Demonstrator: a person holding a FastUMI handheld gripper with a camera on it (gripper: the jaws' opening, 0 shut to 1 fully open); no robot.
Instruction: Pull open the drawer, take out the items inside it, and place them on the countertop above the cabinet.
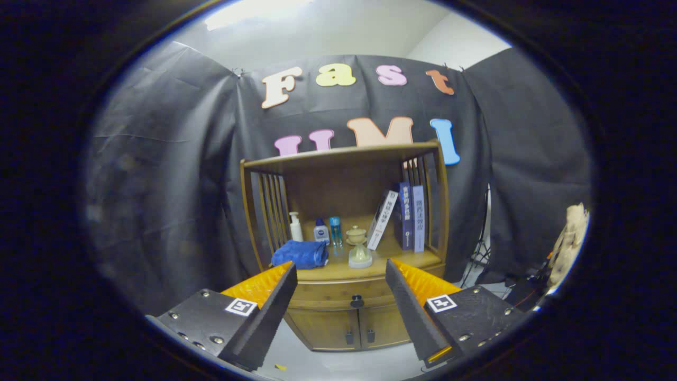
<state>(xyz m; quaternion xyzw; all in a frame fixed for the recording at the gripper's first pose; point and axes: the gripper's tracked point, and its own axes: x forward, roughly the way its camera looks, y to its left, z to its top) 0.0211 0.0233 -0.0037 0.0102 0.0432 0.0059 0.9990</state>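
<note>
Gripper view: tongs [341, 270] spread wide, nothing between the fingers, nothing touched. They hang in front of a wooden cabinet [344, 323], well short of it.

Drawer [349, 293] sits shut, flush with the cabinet front, just under the surface [407, 260]. Its dark round knob [357, 302] shows in the gap between the two fingers, beyond the tips. Whatever is inside the drawer is hidden. Below the drawer, two cabinet doors [346, 325], closed, each with a small dark handle near the middle seam.

On the surface, left to right:
- folded blue towel [300, 254], at the front left, just beyond the left finger
- white pump bottle [295, 226], behind the towel
- small white bottle with blue cap [321, 231], beside it
- slim clear blue bottle [336, 230]
- pale ceramic cup with lid [356, 234], toward the back
- pale ceramic stand [360, 256], in front of the cup
- three books [404, 217] at the right; the white one leans, the two blue ones stand upright

Slatted sides and a wooden top [344, 154] frame the shelf. Black cloth wall [169, 185] behind. Tripod legs [478, 254] to the right of the cabinet.
</note>
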